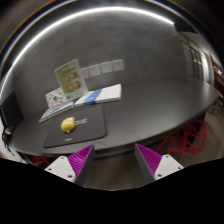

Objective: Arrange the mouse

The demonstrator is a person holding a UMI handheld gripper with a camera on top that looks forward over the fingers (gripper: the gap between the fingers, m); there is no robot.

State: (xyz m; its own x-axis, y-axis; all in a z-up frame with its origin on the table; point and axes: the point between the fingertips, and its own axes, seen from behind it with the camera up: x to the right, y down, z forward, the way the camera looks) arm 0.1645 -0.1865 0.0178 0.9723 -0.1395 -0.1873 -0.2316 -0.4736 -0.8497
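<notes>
Holding my jaws (108, 160) wide apart with nothing between them, I hang over the near edge of the desk (150, 115), the purple pads facing each other across bare dark surface. Ahead and left of my left finger lies a dark mat (85, 132), and on it sits the mouse (69, 125), a small yellow rounded thing, well beyond my fingertips and apart from them. I judge it light and rigid, a hard plastic shell likely smooth and a little slippery on its curved top, so I would take it across its two long flanks, low down where the sides run straightest, rather than over the dome. Which way it points I cannot tell; no buttons, wheel or cord can be made out. Just behind the mat lie a white-and-blue book or box (100, 96) and some papers, and behind those stands a greenish card (68, 76) whose print is unreadable. A row of small pale cards (103, 68) lies farther back. Red shapes near my right finger, off the desk, are cut off and I cannot name them.
</notes>
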